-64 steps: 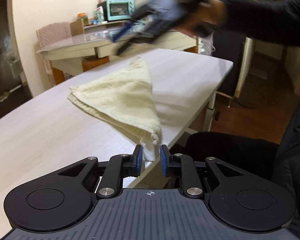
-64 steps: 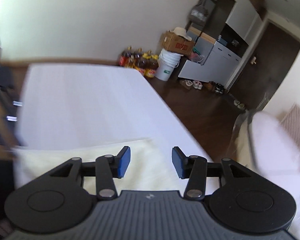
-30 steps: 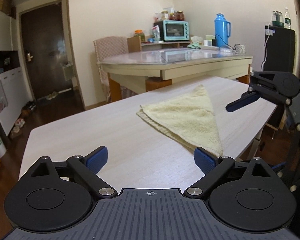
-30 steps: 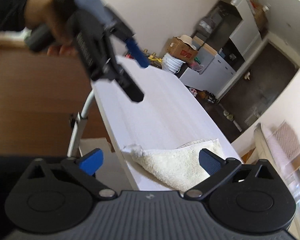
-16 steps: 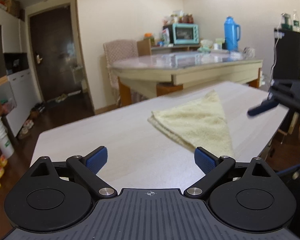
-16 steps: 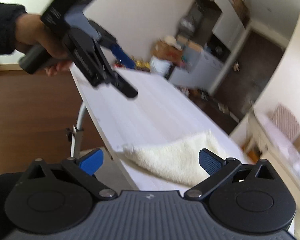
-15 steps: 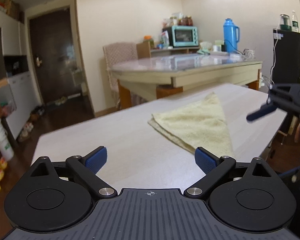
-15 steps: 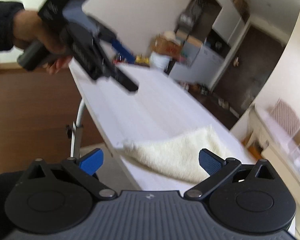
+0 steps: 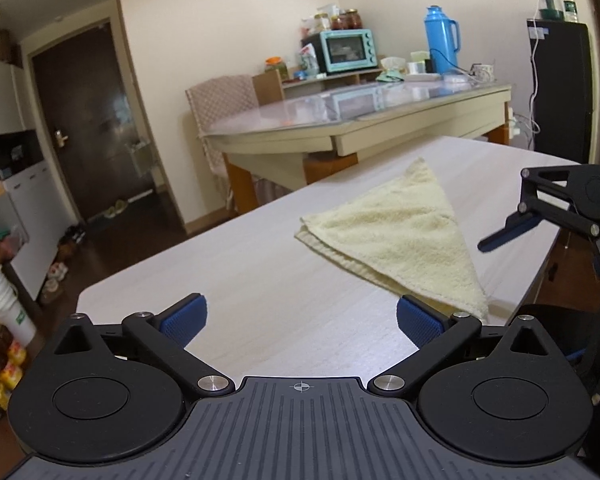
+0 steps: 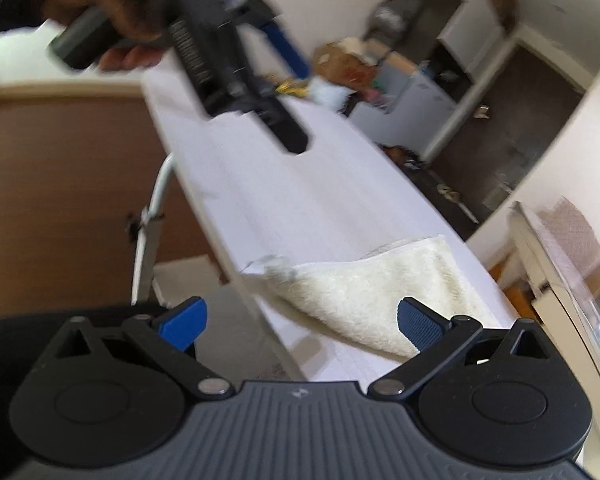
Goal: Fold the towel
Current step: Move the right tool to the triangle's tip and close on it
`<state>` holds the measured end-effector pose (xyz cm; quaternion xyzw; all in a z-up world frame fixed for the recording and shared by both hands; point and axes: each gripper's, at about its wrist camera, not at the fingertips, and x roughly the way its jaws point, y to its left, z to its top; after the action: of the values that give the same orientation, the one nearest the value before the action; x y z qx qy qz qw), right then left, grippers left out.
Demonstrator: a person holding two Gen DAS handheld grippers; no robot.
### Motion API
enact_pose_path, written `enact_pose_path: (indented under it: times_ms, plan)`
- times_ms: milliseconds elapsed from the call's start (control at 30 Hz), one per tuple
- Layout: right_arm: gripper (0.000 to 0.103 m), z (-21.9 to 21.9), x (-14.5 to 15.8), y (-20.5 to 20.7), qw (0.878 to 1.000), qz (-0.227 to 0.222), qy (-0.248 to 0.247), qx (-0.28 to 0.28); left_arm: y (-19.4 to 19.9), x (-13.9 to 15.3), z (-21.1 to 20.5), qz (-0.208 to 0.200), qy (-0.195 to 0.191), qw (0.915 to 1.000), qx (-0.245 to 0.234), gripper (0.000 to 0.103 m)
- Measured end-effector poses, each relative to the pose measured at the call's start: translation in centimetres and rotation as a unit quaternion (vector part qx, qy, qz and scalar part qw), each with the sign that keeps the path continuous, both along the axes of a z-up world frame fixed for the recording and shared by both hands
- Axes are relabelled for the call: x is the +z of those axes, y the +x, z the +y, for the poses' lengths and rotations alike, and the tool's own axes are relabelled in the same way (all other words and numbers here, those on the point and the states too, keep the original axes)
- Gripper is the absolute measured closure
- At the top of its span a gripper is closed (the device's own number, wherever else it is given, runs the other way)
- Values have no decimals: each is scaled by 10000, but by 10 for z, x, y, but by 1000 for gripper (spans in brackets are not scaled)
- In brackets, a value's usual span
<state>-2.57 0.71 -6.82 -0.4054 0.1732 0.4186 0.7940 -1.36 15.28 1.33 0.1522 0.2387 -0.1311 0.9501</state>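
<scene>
A cream towel (image 9: 396,236) folded into a triangle lies on the white table (image 9: 228,280), one tip at the table's near edge. My left gripper (image 9: 300,320) stands wide open above the bare tabletop, left of that tip, with nothing between its fingers. In the right wrist view the towel (image 10: 380,292) lies at the table's edge just ahead of my right gripper (image 10: 300,320). Its jaws are closing but still wide, and the pads do not press on the towel. A hand holds the left gripper (image 10: 236,60) above the table's far part. The right gripper (image 9: 540,216) hovers right of the towel.
A glass-topped table (image 9: 360,120) with a teal oven (image 9: 346,50) and a blue thermos (image 9: 440,40) stands behind, beside a chair (image 9: 220,96). A black fridge (image 9: 560,88) is at the right. The table's metal leg (image 10: 152,220) and brown floor lie below its edge.
My left gripper has let go of the towel's tip, opened wide and drawn back to the left. My right gripper has sunk a little toward the towel at the table's edge.
</scene>
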Motion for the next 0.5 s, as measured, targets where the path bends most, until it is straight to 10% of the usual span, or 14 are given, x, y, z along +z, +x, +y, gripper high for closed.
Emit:
enact_pose_path:
  times_ms: [133, 500]
  plan:
    - [34, 4, -5, 1, 9997, 152, -204, -12, 8, 2, 1, 81, 3, 10000, 14, 0]
    - [48, 6, 5, -5, 9994, 30, -281, 199, 10, 2, 5, 142, -46, 9998, -94, 0]
